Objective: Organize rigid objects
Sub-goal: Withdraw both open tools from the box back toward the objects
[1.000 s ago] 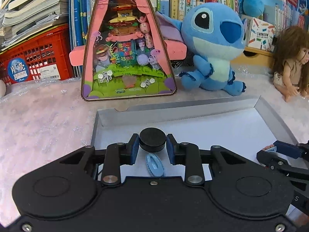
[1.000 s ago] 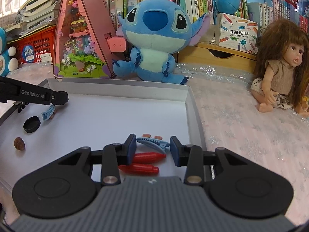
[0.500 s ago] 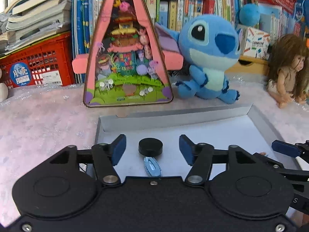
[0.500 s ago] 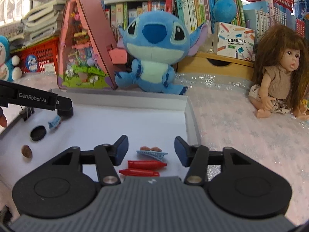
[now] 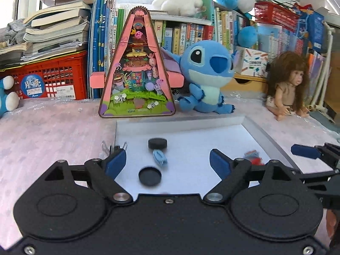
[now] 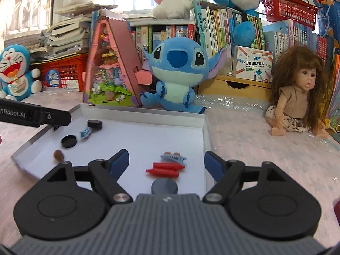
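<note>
A shallow white tray (image 5: 265,136) (image 6: 204,131) lies on the table. Inside it, in the left wrist view, are a black puck (image 5: 157,143), a light blue hair clip (image 5: 159,157) and a black cap (image 5: 149,176). My left gripper (image 5: 167,162) is open and empty above them. In the right wrist view the tray holds two red clips (image 6: 165,169), a blue clip (image 6: 173,156), a dark grey disc (image 6: 164,187), a brown nut (image 6: 58,155), the black cap (image 6: 69,141) and the puck (image 6: 94,124). My right gripper (image 6: 166,162) is open and empty.
A pink triangular toy house (image 5: 136,72), a blue Stitch plush (image 5: 207,76) and a doll (image 5: 286,89) stand behind the tray. Books and a red crate (image 5: 51,78) line the back. A binder clip (image 5: 110,147) sits at the tray's left rim.
My left gripper let go of the black puck, opened wide and pulled back and up. My right gripper opened wide and drew back from the clips.
</note>
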### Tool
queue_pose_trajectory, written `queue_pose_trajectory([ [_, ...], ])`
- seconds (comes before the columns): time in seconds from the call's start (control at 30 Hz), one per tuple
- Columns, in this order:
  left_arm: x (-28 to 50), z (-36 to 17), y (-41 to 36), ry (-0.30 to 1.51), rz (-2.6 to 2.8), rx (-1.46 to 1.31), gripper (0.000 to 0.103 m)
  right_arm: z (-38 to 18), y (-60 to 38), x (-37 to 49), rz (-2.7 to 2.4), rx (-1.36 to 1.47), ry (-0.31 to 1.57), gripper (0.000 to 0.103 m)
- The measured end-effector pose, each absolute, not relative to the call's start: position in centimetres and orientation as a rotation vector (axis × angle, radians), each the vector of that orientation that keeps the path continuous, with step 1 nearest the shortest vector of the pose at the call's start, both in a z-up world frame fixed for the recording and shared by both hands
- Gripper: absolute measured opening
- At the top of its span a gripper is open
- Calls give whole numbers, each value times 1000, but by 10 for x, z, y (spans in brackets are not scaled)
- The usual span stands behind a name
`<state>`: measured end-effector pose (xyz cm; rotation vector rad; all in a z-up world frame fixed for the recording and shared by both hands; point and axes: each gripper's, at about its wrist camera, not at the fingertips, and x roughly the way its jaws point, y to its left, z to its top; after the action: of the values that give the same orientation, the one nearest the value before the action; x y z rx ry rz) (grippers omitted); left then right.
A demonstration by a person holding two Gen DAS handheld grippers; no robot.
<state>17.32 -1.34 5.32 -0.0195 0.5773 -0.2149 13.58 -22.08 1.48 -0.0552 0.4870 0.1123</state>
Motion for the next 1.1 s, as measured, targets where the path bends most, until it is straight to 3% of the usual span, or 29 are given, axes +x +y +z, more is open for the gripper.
queue_pose_trajectory([
  [0.9,32,23,5,565,-318,56,86,-6,-202,14,239,-80,491,88],
  [1.0,28,18,6,582,-319,51,80,-12,-194,10,241,-120,499,88],
  [1.1,28,13,6,611,-322,36,67,-17,-187,5,219,-179,498,88],
])
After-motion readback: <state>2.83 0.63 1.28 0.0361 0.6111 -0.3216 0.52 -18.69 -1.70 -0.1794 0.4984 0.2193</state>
